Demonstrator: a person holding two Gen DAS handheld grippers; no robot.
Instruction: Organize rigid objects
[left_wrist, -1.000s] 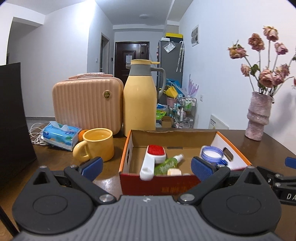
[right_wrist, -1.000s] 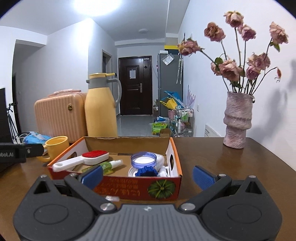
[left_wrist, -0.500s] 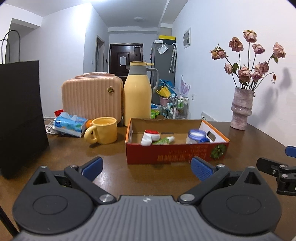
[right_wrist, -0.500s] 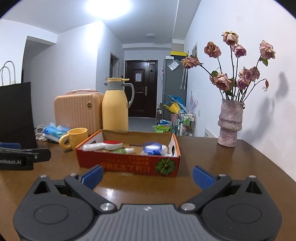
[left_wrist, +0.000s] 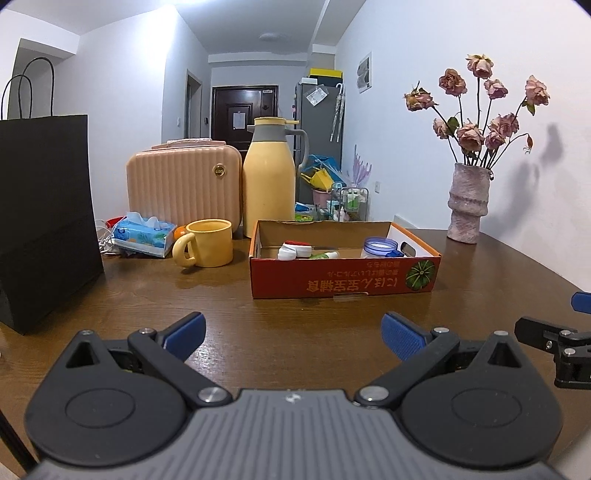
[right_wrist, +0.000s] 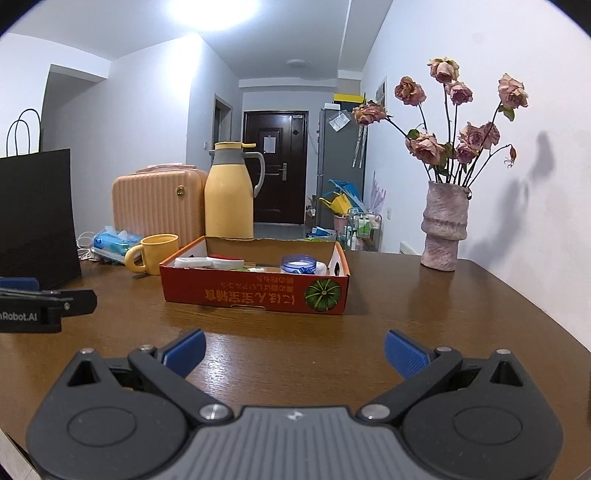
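A red cardboard box (left_wrist: 343, 284) (right_wrist: 255, 295) with a pumpkin print sits mid-table. Inside it lie a white and red brush (left_wrist: 295, 250) (right_wrist: 210, 262), a green bottle (left_wrist: 325, 254) and a blue-rimmed jar (left_wrist: 378, 246) (right_wrist: 298, 264). My left gripper (left_wrist: 293, 334) is open and empty, well short of the box on the near side. My right gripper (right_wrist: 293, 350) is also open and empty, set back from the box. Each gripper shows at the edge of the other's view.
A yellow mug (left_wrist: 207, 247), yellow thermos (left_wrist: 269, 184), peach case (left_wrist: 184, 188) and tissue pack (left_wrist: 142, 236) stand behind and left of the box. A black paper bag (left_wrist: 40, 221) stands at the left. A vase of dried roses (right_wrist: 445, 225) is at the back right.
Both grippers have pulled back from the box toward the near table edge; the box and its contents now look smaller and farther. Both stay open and empty.
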